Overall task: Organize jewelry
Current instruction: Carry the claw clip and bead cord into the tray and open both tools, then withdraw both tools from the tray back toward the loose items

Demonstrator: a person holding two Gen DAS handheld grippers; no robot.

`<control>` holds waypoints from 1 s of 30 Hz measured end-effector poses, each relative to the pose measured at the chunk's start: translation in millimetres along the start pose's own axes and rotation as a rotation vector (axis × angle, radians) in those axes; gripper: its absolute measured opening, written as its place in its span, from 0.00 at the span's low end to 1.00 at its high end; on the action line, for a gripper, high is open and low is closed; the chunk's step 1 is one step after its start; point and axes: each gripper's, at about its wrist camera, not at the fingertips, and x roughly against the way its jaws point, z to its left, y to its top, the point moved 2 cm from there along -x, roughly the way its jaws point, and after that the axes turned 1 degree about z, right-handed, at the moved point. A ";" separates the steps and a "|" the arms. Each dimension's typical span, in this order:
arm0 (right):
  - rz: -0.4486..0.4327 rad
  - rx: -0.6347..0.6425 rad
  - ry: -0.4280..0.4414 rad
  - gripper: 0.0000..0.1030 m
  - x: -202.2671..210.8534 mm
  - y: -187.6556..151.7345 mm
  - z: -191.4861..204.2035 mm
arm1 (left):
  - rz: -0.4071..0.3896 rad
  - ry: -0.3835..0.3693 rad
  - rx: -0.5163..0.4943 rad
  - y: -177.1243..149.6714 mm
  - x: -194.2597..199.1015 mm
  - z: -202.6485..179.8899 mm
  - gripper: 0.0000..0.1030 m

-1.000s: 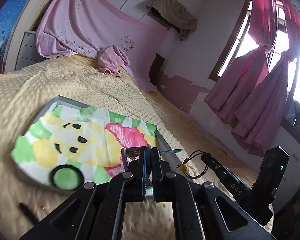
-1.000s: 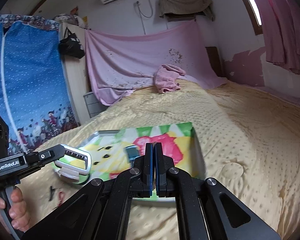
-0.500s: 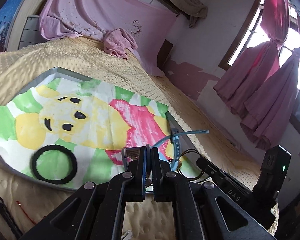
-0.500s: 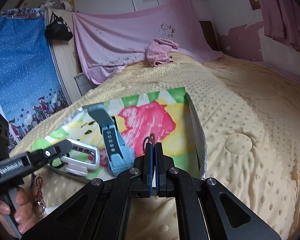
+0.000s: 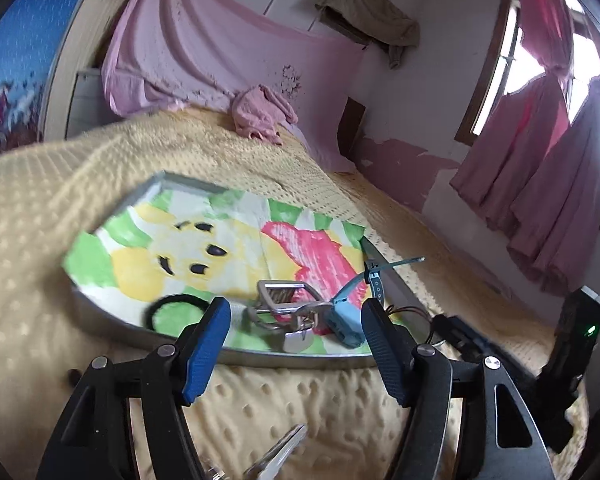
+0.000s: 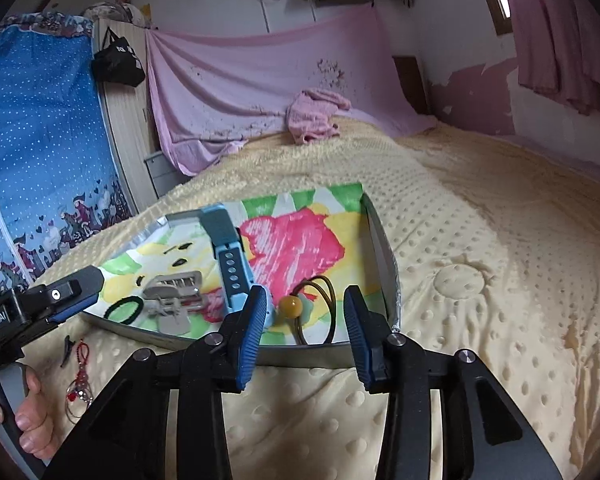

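Both grippers opening, nothing pinched: left gripper (image 5: 294,322) over silver clip (image 5: 284,304), right gripper (image 6: 305,314) over bead tie (image 6: 314,304). Probably release complete; lift straight, avoiding tray (image 6: 384,248) snags.

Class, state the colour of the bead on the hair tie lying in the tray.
Amber-yellow bead, on a dark brown hair tie; clearest in the right wrist view.

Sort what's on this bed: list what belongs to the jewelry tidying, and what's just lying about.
Belongs to the job:
tray
blue watch
grey hair clip
black hair tie
bead hair tie
red charm
black clip

Lying about:
pink towel
yellow blanket
keys
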 end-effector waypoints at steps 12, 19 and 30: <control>-0.170 0.051 0.024 0.83 72.6 -2.5 38.1 | -0.152 0.192 -0.125 -12.5 79.0 7.5 1.00; -0.195 0.099 0.056 0.93 104.5 -20.5 68.9 | -0.179 0.266 -0.130 -25.4 121.0 26.5 1.00; -0.182 0.144 0.091 0.96 126.5 -39.8 95.1 | -0.151 0.367 -0.146 -40.1 150.8 51.8 1.00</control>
